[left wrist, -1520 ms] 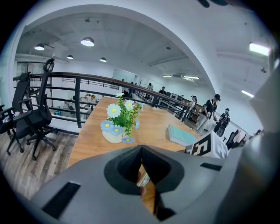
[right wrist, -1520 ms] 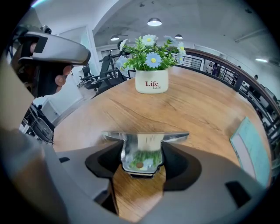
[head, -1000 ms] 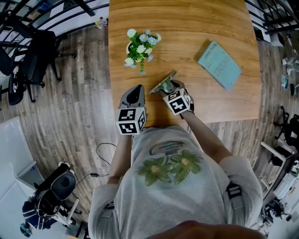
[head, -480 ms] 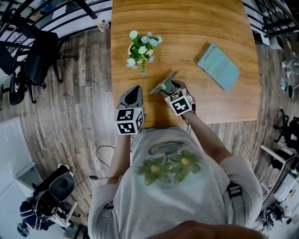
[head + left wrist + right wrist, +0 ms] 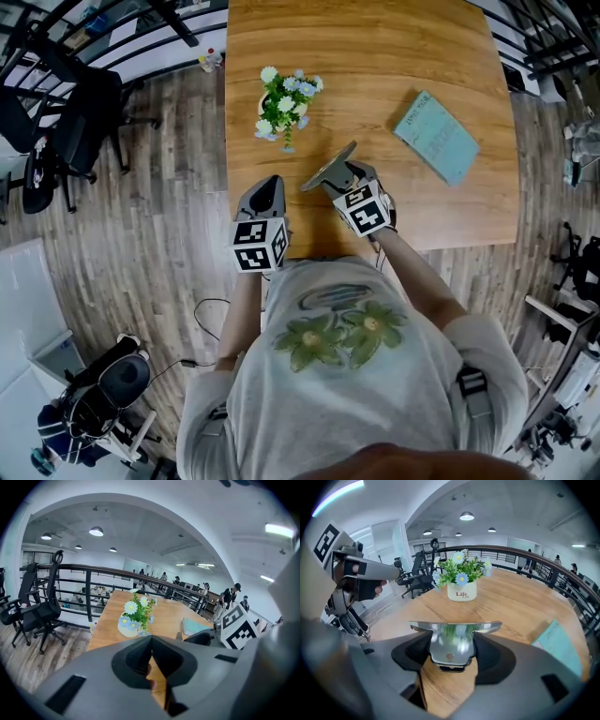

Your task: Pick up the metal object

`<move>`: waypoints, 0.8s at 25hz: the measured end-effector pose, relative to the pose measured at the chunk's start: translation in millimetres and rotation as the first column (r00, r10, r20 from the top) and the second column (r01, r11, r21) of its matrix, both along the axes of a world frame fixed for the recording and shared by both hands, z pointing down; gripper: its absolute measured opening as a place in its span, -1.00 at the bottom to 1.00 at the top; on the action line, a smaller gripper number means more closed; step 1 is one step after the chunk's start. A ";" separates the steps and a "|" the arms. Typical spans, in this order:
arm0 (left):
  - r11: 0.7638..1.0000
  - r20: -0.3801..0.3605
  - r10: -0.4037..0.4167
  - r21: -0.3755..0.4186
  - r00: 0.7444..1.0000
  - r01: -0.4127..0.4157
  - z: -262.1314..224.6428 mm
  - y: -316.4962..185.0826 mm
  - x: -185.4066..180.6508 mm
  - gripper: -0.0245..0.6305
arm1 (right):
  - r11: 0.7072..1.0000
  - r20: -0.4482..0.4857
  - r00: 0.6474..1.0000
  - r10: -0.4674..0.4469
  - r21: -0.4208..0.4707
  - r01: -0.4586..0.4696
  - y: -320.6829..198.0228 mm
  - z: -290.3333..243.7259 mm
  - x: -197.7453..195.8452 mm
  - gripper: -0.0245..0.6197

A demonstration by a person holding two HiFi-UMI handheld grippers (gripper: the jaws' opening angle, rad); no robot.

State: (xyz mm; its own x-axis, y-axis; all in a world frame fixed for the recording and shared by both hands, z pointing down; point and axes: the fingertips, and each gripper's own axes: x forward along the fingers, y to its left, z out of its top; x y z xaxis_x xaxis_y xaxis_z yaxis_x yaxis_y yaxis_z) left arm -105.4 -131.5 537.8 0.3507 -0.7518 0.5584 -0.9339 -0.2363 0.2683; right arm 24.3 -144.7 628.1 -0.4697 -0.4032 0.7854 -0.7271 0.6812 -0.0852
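R tongs (image 5: 345,176) clenched on metal object (image 5: 327,166), over surface (image 5: 375,37) nr front edge, forearm reaching fwd. L tongs (image 5: 265,195) closed, empty, by surface's left edge.

Grey T-shirt (image 5: 375,412), green flower print; grey left gripper (image 5: 274,181) and right gripper (image 5: 341,172) bear black-and-white marker cubes (image 5: 261,246).

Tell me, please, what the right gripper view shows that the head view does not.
Only the right gripper view: the jaws of the right gripper closed on the shiny flat metal object, seen close up, and the word Life on the white flower pot. Only the head view: the person's light grey flower-print shirt and the right gripper's marker cube. Both: the wooden table, the teal book and the left gripper.
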 end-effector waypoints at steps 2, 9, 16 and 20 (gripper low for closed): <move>1.000 0.002 0.001 0.005 1.000 -0.001 -2.1 0.8 0.9 -0.88 | 1.000 0.003 1.000 -0.002 0.012 0.002 0.0 -6.7 0.3 -0.03; 1.000 0.009 -0.005 0.021 1.000 0.005 -8.0 3.9 -0.9 -0.88 | 0.999 0.030 1.000 -0.002 0.042 0.001 1.4 -24.7 0.8 -0.03; 0.999 0.017 -0.012 0.040 1.000 0.011 -14.7 6.0 -2.0 -0.88 | 0.995 0.072 0.997 0.007 0.094 -0.014 -3.1 -50.7 1.8 -0.03; 0.999 0.015 -0.011 0.050 1.000 0.011 -17.6 9.1 -0.7 -0.88 | 0.994 0.086 0.996 0.018 0.108 -0.027 -1.4 -60.6 3.7 -0.03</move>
